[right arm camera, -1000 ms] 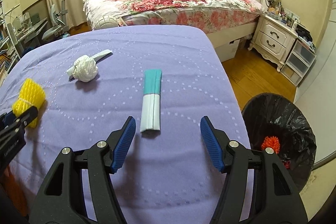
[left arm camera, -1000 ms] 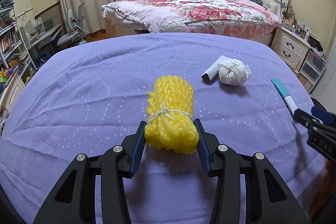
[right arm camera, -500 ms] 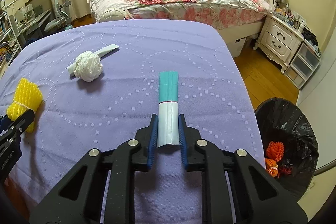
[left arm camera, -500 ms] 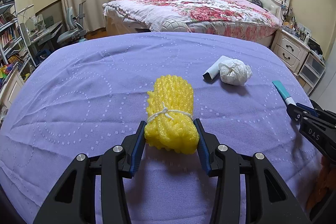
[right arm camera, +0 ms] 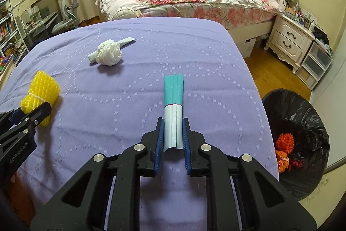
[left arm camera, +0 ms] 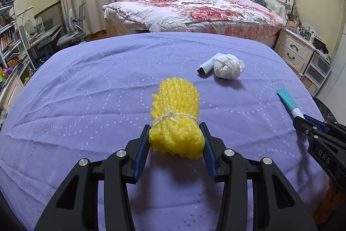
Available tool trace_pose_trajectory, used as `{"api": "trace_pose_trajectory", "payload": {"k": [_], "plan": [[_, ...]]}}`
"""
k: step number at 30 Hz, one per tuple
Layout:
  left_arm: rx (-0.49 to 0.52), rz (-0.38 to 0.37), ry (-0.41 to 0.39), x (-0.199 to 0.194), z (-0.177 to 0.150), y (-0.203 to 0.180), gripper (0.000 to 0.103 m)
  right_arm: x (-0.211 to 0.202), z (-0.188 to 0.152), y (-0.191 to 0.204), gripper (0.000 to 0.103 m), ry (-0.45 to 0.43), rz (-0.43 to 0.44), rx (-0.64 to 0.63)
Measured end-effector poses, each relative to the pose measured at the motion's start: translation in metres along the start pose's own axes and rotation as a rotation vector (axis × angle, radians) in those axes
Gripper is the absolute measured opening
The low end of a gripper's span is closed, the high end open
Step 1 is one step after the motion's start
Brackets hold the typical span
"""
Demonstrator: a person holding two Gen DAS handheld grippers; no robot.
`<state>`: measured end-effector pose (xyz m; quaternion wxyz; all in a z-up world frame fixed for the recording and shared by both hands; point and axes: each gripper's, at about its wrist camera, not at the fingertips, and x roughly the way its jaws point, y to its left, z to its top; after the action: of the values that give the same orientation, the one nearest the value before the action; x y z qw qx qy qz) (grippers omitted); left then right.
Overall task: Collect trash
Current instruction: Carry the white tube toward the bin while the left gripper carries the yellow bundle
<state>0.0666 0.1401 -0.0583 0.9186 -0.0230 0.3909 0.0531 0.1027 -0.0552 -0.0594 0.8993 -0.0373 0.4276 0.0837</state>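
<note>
A yellow foam net bundle (left arm camera: 176, 118) tied with white string rests on the purple cloth, and my left gripper (left arm camera: 176, 136) is shut on its near end. The bundle (right arm camera: 40, 93) and that gripper (right arm camera: 32, 116) also show at the left of the right wrist view. My right gripper (right arm camera: 173, 133) is shut on the white end of a flat teal-and-white wrapper (right arm camera: 173, 105), seen from the side as the wrapper (left arm camera: 288, 102) in the left wrist view. A crumpled white wad (left arm camera: 228, 66) lies against a small paper tube (left arm camera: 205, 68) farther back.
A black-lined trash bin (right arm camera: 296, 140) with orange scraps inside stands on the floor off the table's right edge. The purple-covered table (right arm camera: 108, 101) drops off at right. A floral bed (left arm camera: 194, 10), white nightstand (right arm camera: 287, 40) and a desk with chair (left arm camera: 54, 36) lie beyond.
My right gripper closed from wide open onto the wrapper's white end and has shifted slightly with it. The left gripper stayed still, holding the yellow bundle.
</note>
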Motion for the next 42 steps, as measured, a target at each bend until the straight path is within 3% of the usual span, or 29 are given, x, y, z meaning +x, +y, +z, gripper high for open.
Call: {"api": "trace_pose_trajectory", "payload": {"k": [24, 42], "plan": [[0.08, -0.077, -0.016, -0.029, -0.025, -0.051, 0.045, -0.05, -0.04, -0.024, 0.016, -0.064, -0.011, 0.039], [0.217, -0.198, -0.05, -0.027, -0.009, -0.154, 0.045, -0.069, -0.057, -0.129, 0.016, -0.104, -0.182, 0.209]]}}
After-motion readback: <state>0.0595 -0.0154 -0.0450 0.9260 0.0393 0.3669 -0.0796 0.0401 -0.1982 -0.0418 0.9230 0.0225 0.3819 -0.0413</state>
